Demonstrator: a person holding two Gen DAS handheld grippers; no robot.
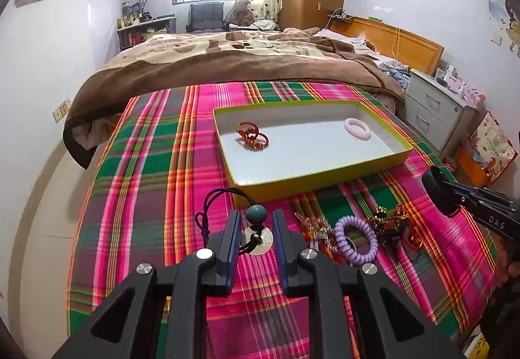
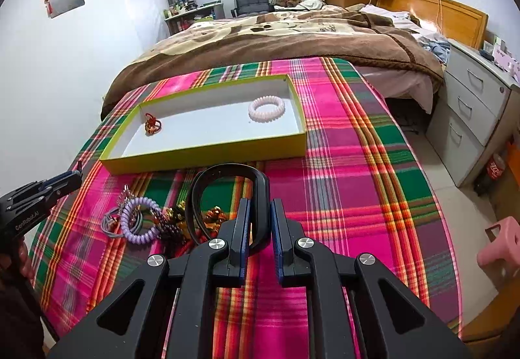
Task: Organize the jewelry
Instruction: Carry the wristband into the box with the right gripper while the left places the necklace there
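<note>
Holding a pendant cord (image 1: 256,234), left claw (image 1: 256,222) pinches its silver disc; right claw (image 2: 259,212) is pressed on a black band (image 2: 260,196). Clear the loose pile (image 1: 357,235), release both low inside the yellow tray (image 1: 325,178).

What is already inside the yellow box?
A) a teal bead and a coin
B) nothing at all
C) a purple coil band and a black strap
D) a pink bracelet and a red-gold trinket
D: the pink bracelet lies at one end of the box and the red-gold trinket at the other; the rest of its floor is bare.
</note>
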